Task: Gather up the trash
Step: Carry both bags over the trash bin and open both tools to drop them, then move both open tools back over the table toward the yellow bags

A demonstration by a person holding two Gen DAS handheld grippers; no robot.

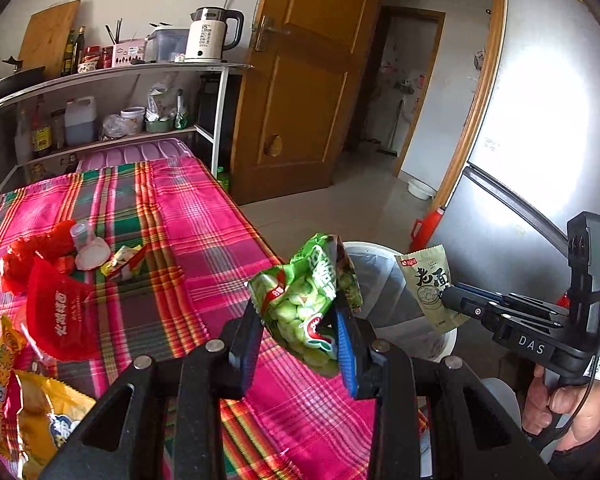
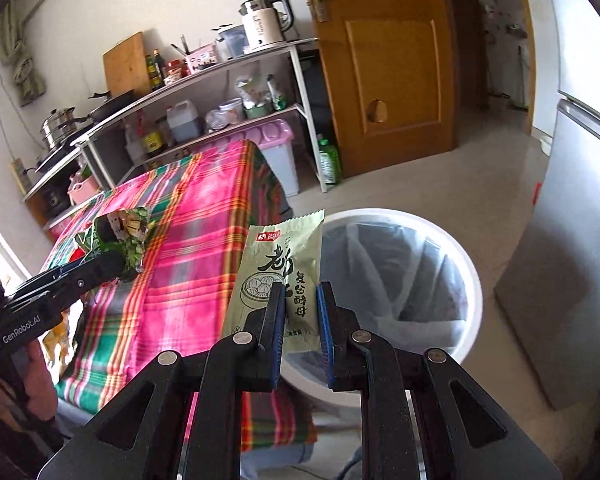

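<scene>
My left gripper is shut on a crumpled green snack bag, held above the table's right edge beside the white trash bin. In the right wrist view the same green snack bag sticks out of the left gripper at the left. My right gripper is shut on a flat pale-green yeast sachet, held upright near the rim of the lined trash bin. The left wrist view shows the right gripper with the sachet over the bin.
A pink plaid cloth covers the table. More trash lies on it: a red wrapper, yellow snack bags, a white lid. A silver fridge stands right of the bin; a shelf rack and wooden door stand behind.
</scene>
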